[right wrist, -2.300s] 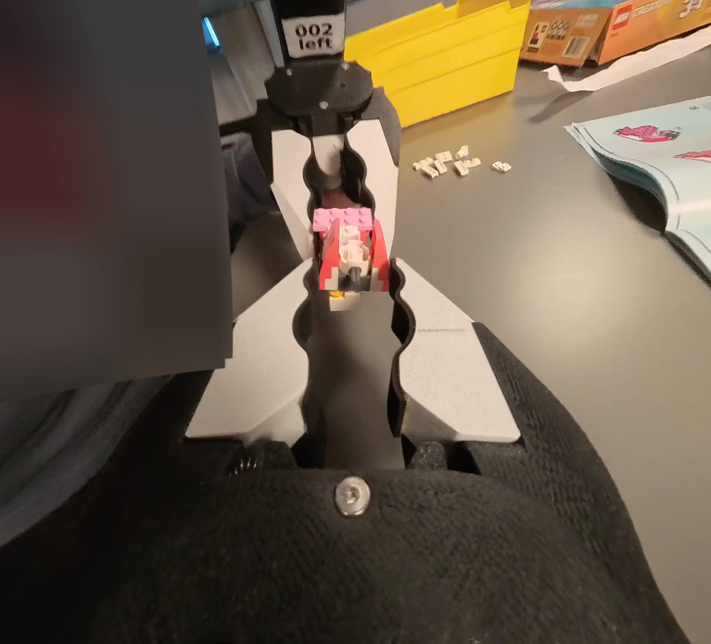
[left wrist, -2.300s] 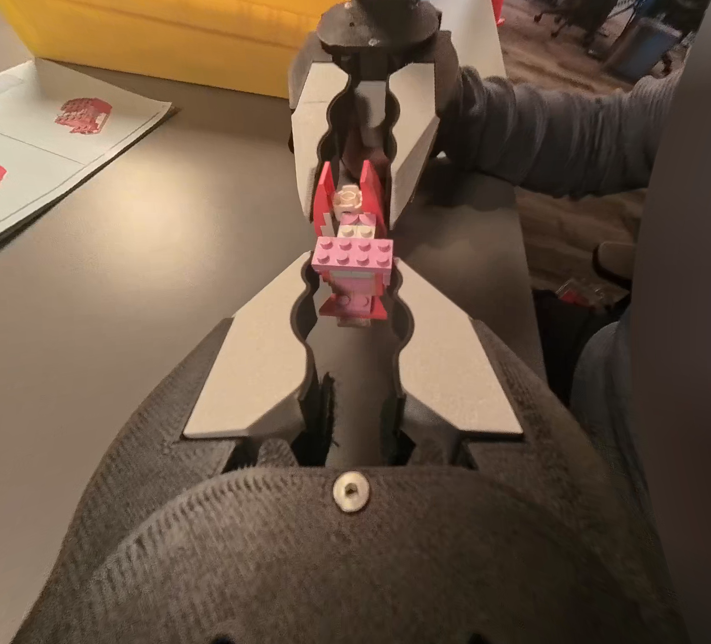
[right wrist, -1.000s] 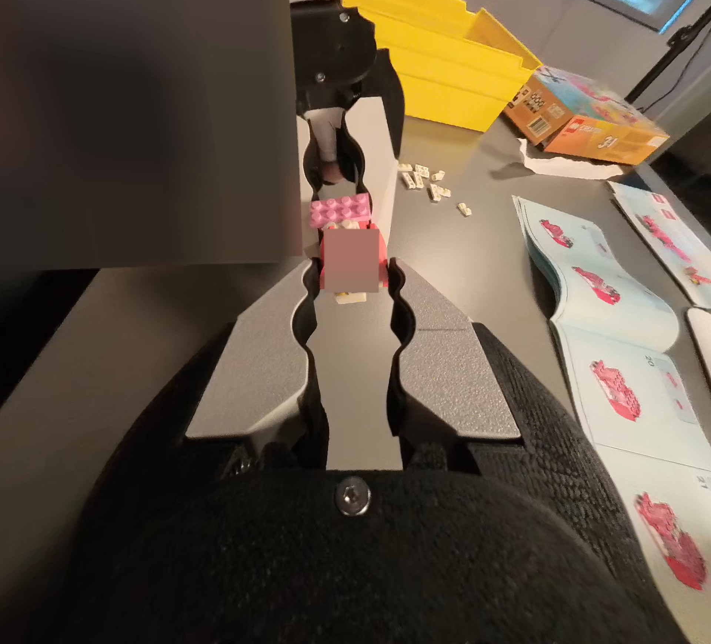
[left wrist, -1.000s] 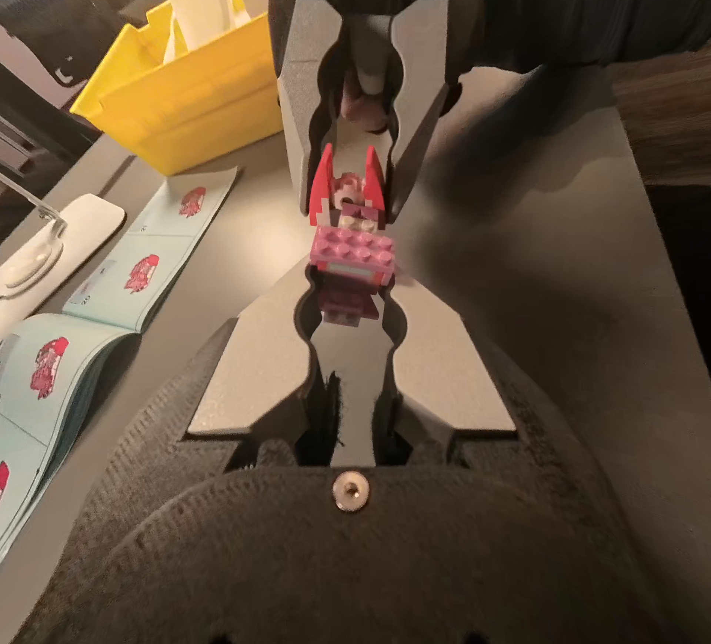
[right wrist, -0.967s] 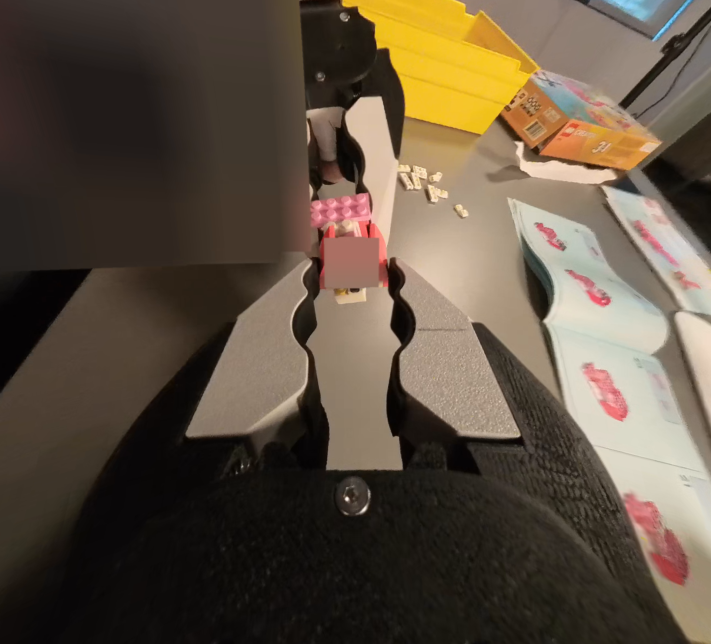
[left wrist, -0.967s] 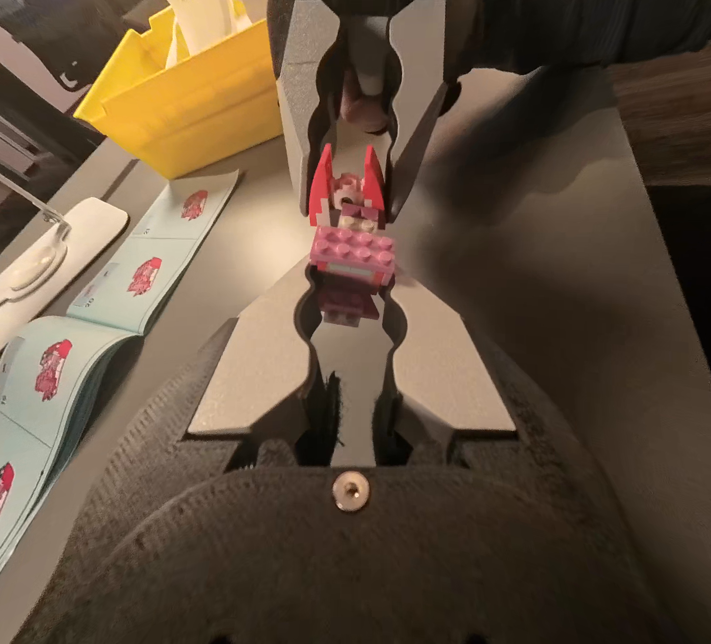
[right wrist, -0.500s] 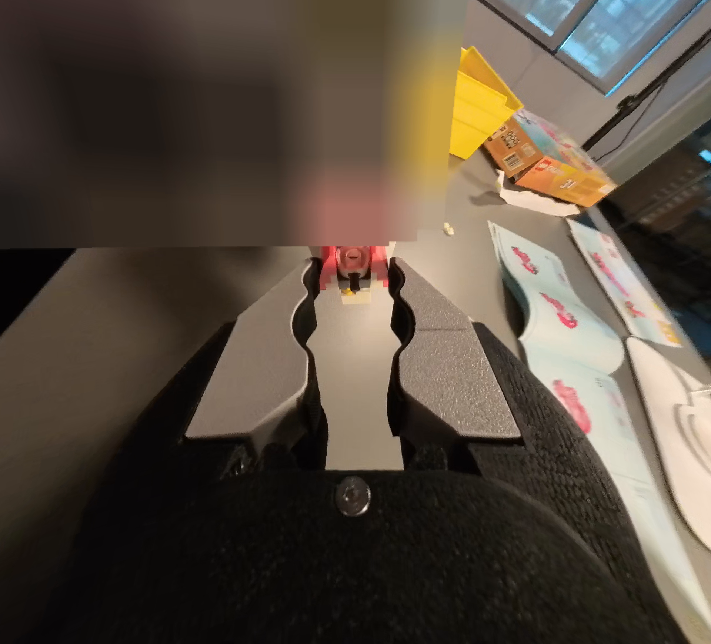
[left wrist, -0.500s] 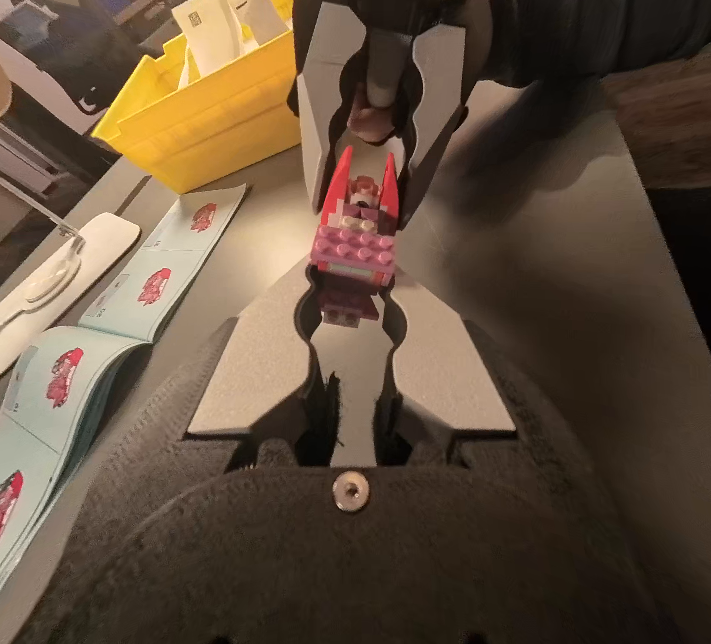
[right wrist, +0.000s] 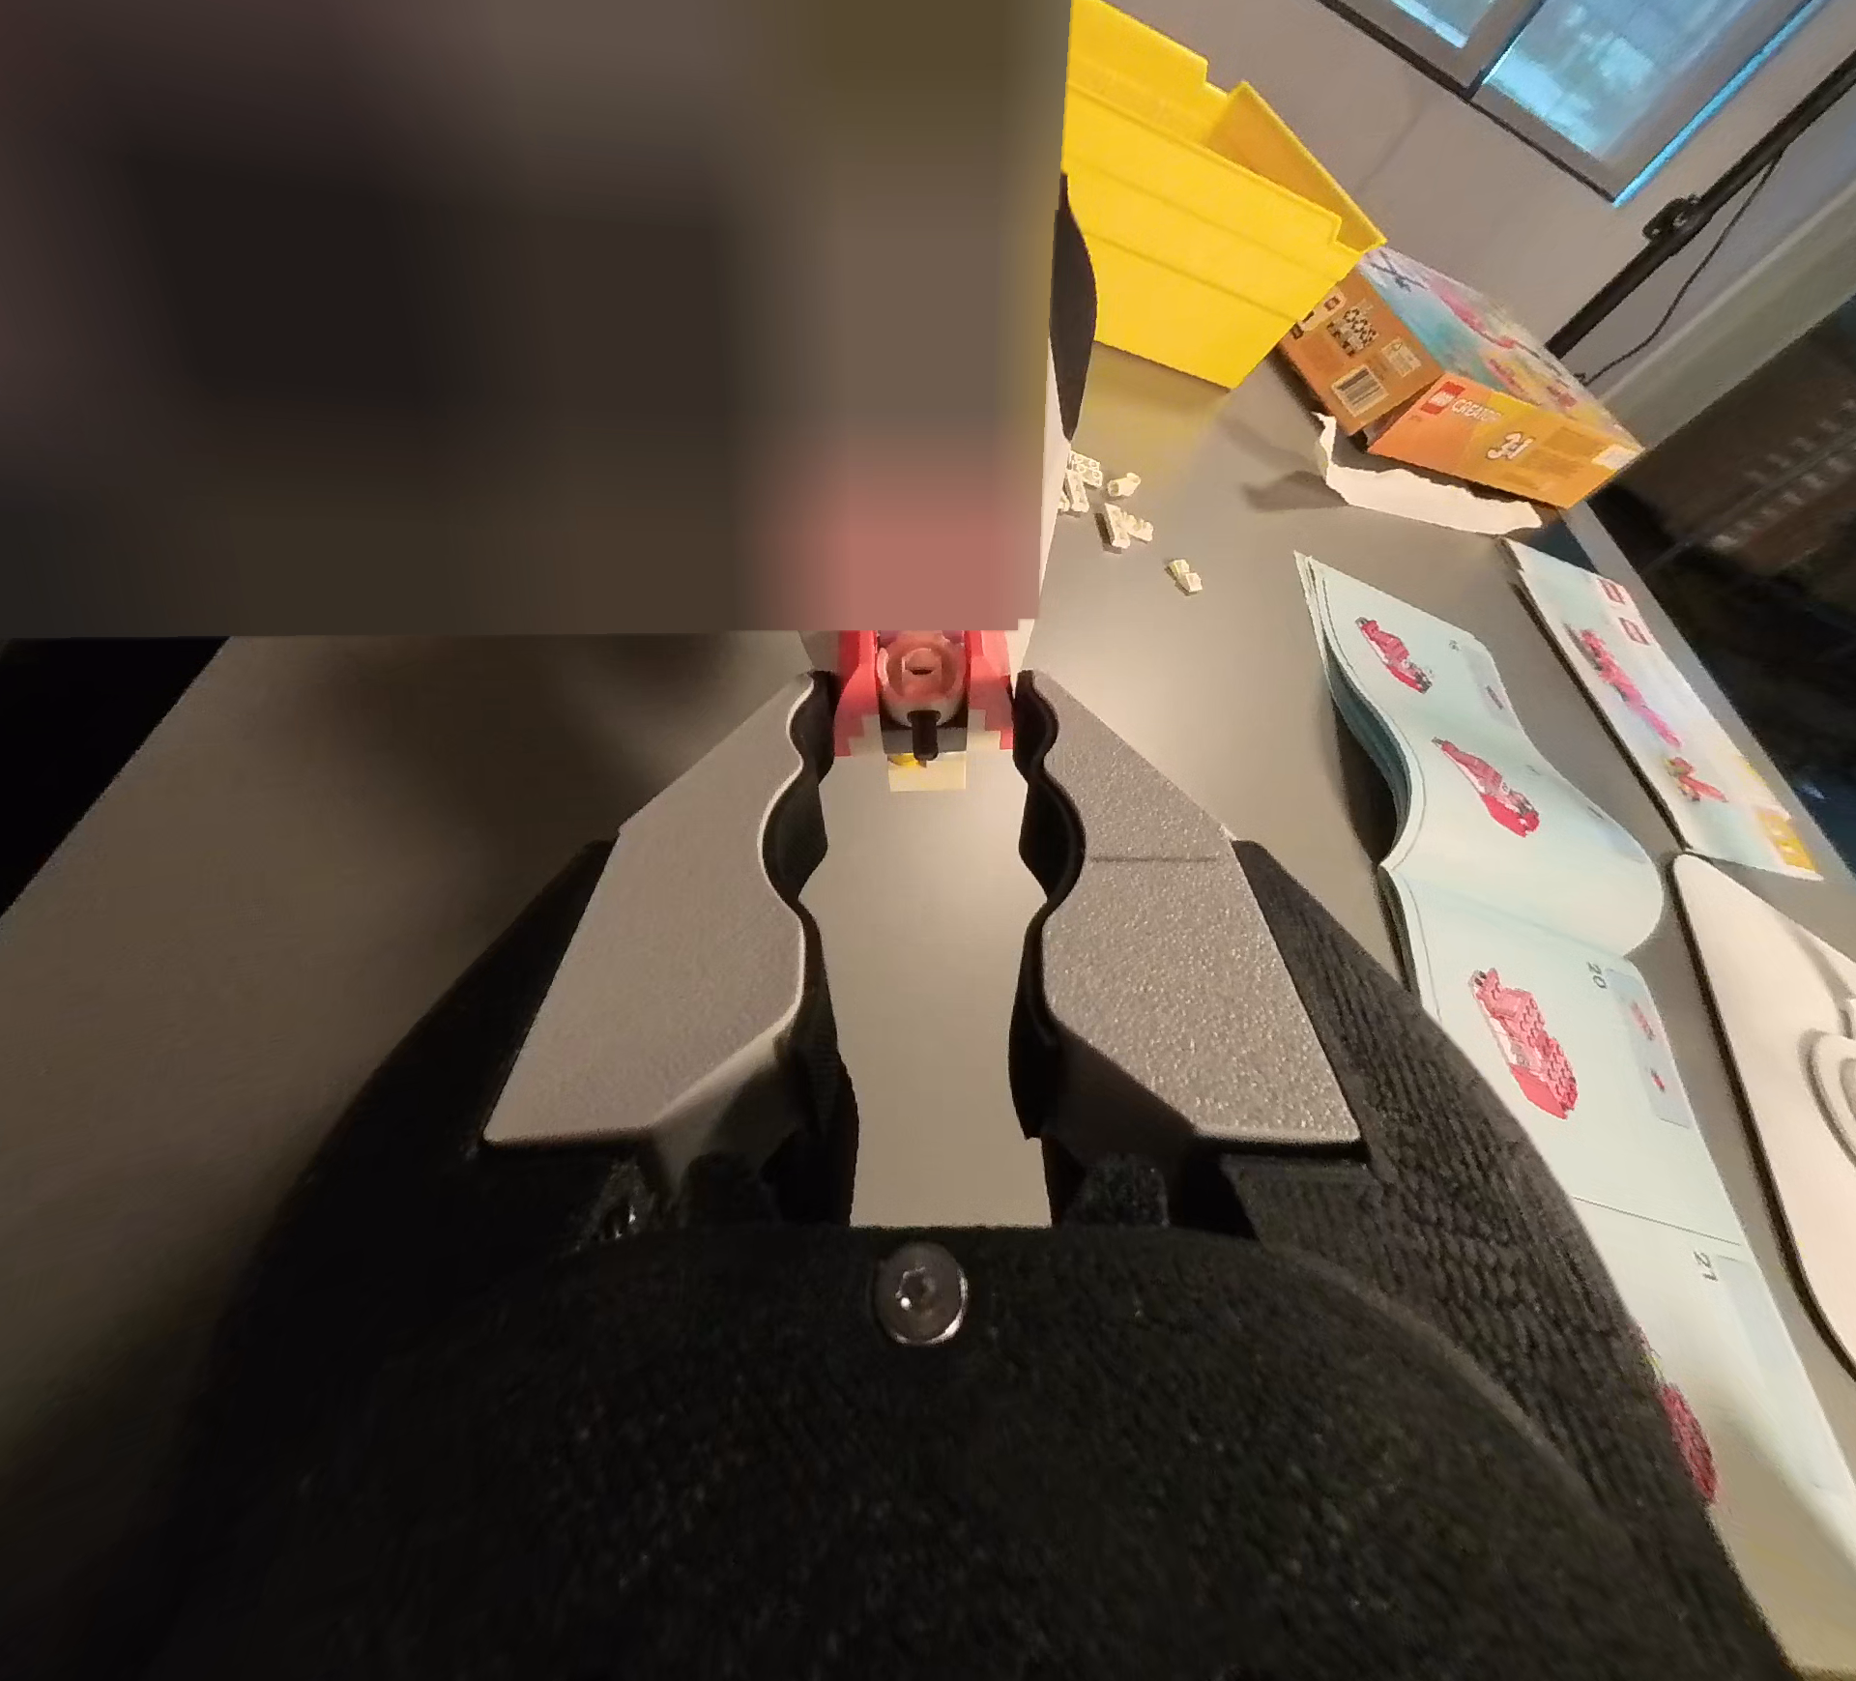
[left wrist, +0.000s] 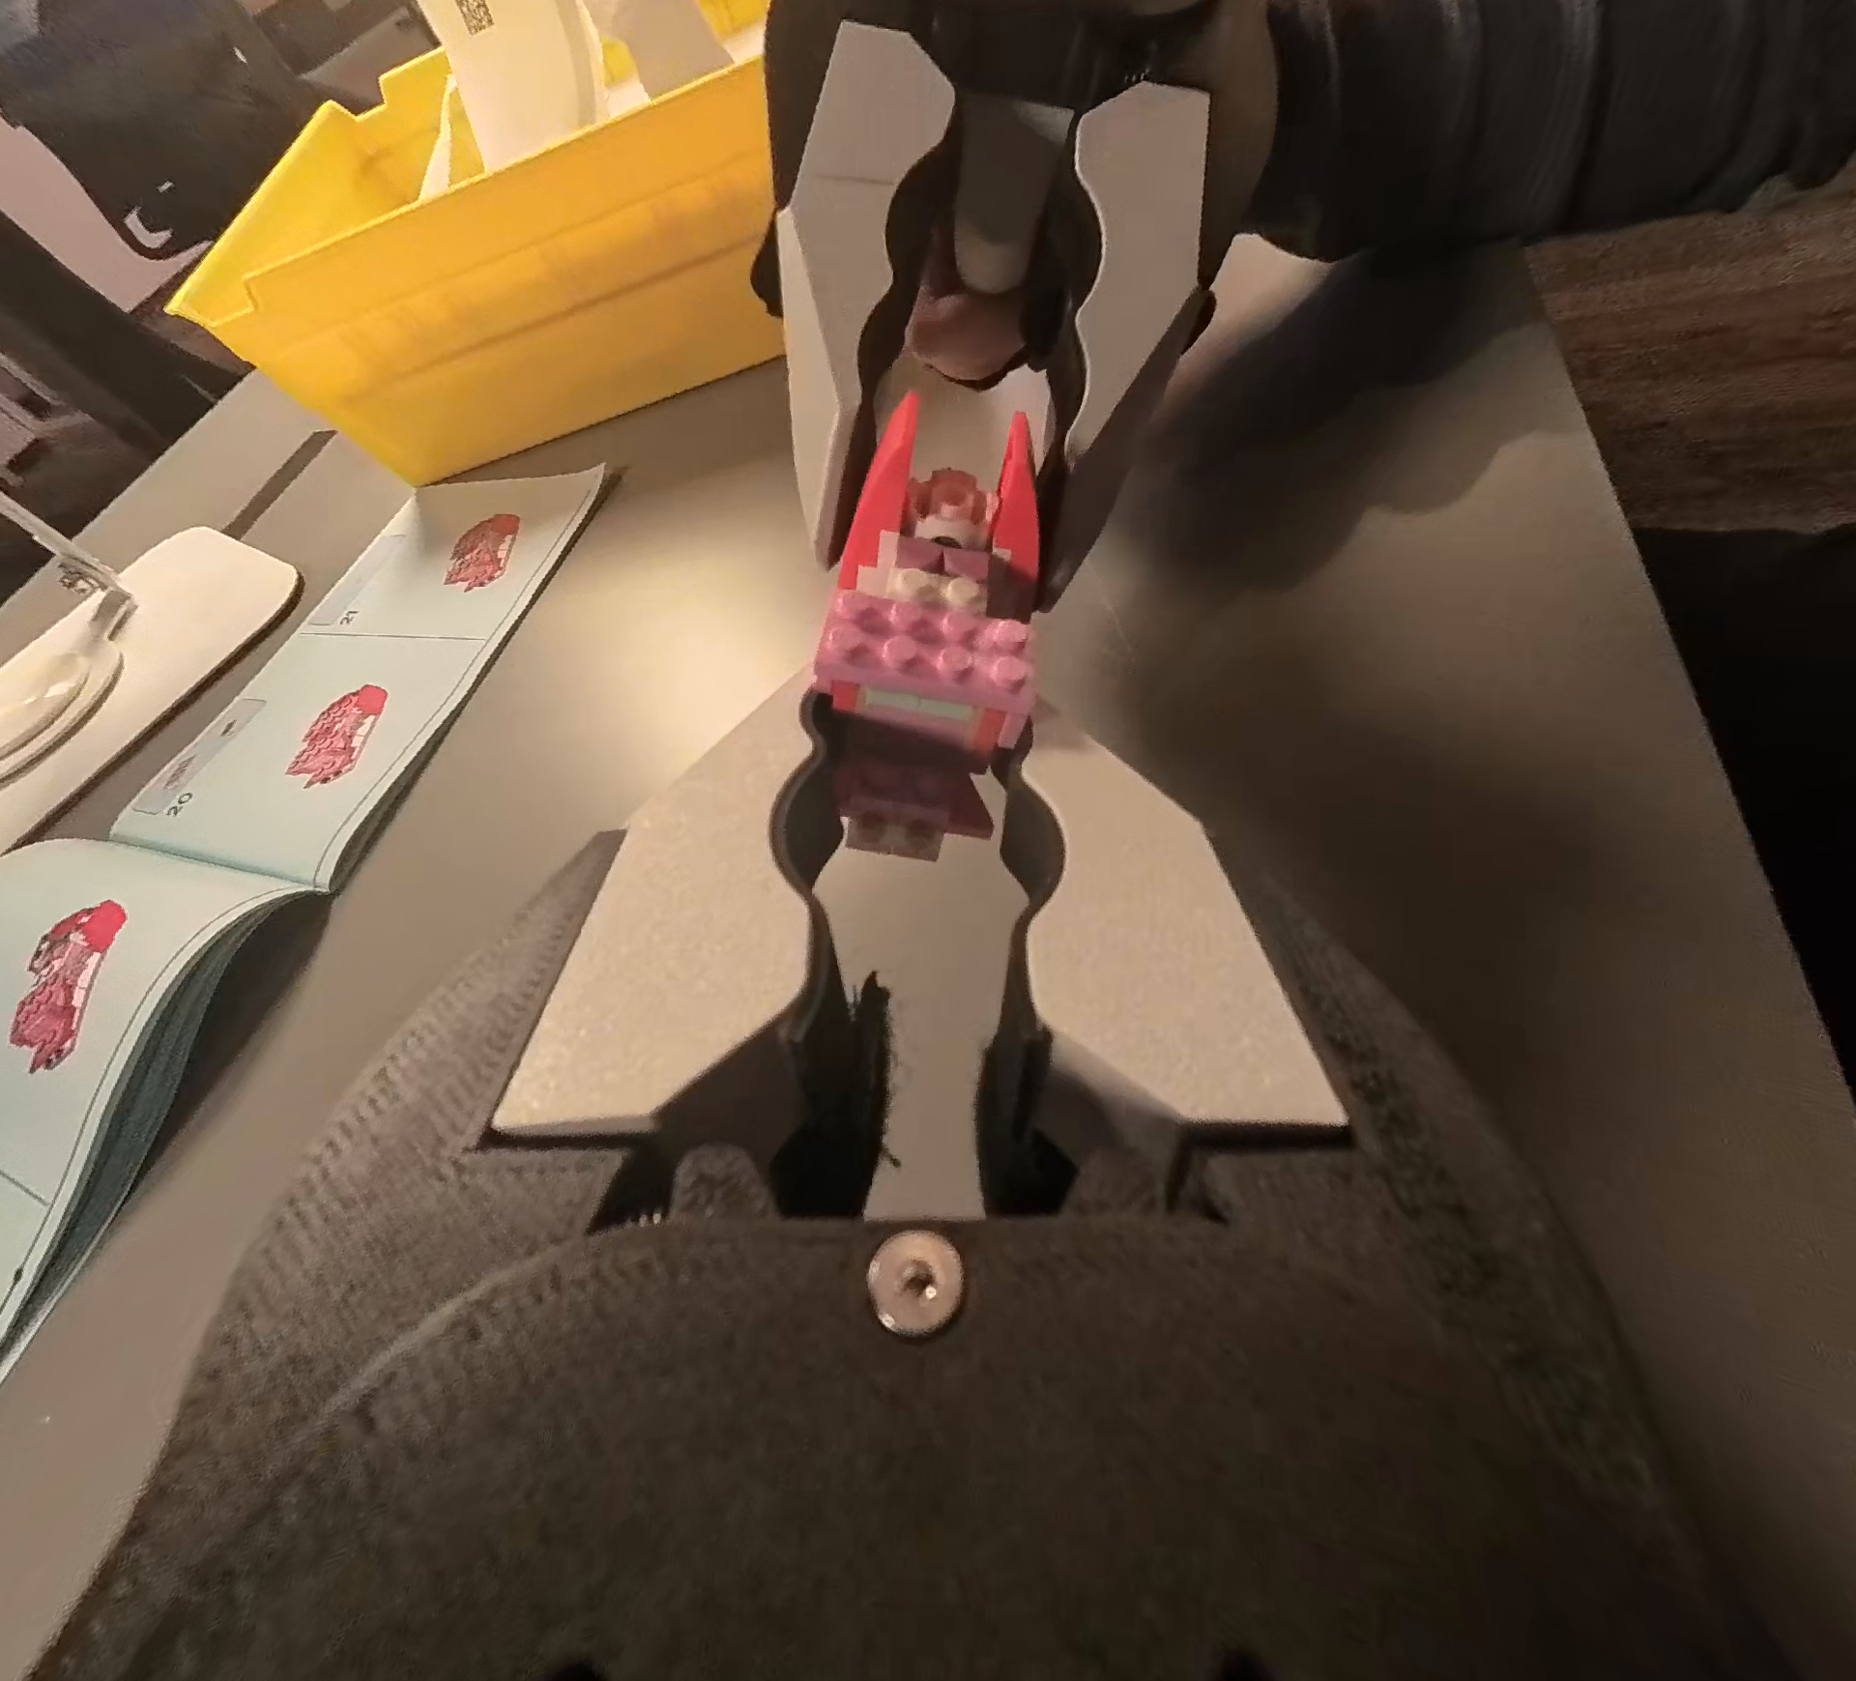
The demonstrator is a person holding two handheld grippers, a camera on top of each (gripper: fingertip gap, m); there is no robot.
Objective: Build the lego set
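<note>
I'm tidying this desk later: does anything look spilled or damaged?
A few small white bricks lie scattered loose on the table, and the toy box has torn white cardboard at its open end.

Both grippers have pale grey fingers [left wrist: 623, 960] with wavy black inner pads, black textured bodies and a silver screw [left wrist: 916, 1278] at the centre. A dark grey knitted sleeve [left wrist: 1547, 26] covers the far arm.

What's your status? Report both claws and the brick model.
Left claw shut on brick model's pink end. Right claw shut on its red-finned end. Model held above grey table. Nothing between the claws but the model.
</note>
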